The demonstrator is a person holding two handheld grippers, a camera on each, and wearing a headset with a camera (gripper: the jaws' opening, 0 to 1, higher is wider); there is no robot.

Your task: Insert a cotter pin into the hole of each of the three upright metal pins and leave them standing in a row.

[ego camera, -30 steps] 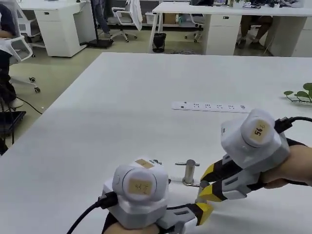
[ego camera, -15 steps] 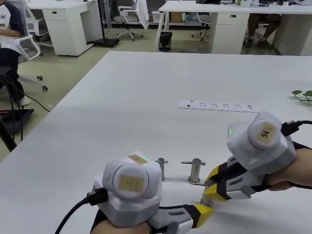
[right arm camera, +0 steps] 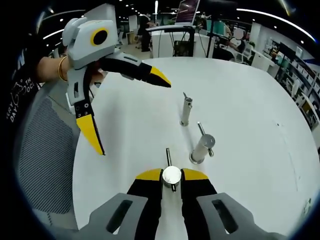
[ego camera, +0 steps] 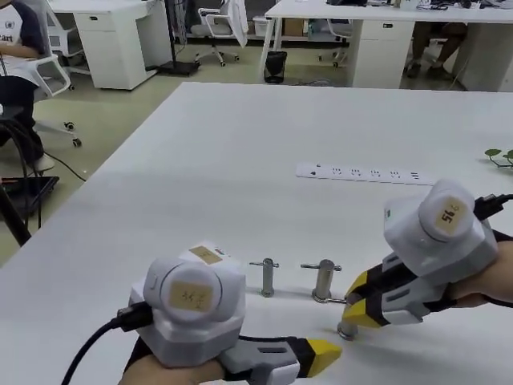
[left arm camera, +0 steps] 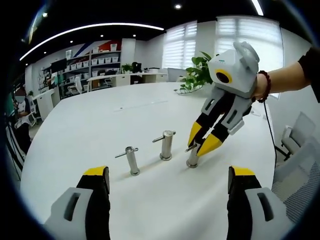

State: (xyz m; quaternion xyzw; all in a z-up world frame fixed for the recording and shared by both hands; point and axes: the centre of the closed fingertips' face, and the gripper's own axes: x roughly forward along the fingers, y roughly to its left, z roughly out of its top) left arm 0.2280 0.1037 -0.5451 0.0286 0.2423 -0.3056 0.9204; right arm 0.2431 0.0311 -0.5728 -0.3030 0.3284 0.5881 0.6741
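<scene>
Since a second ago the left gripper (left arm camera: pixel 168 175) has drawn back to the person's left, uncovering the leftmost pin (ego camera: pixel 267 277) that it was hiding. Its jaws are spread wide and hold nothing, likely kept clear so the other hand can work. The right gripper (left arm camera: pixel 201 141) is pressed onto the head of the third pin (right arm camera: pixel 172 176), holding it upright with its foot seemingly on the table (ego camera: pixel 200 160), just beside the middle pin (ego camera: pixel 323 281), probably to close up the row. Each of the three shows a thin cotter pin (left arm camera: pixel 122 154) through its top. The third's seems to point towards the middle pin, the one thing it could knock. A power strip (ego camera: pixel 357 172) lies well apart, farther up the table.
</scene>
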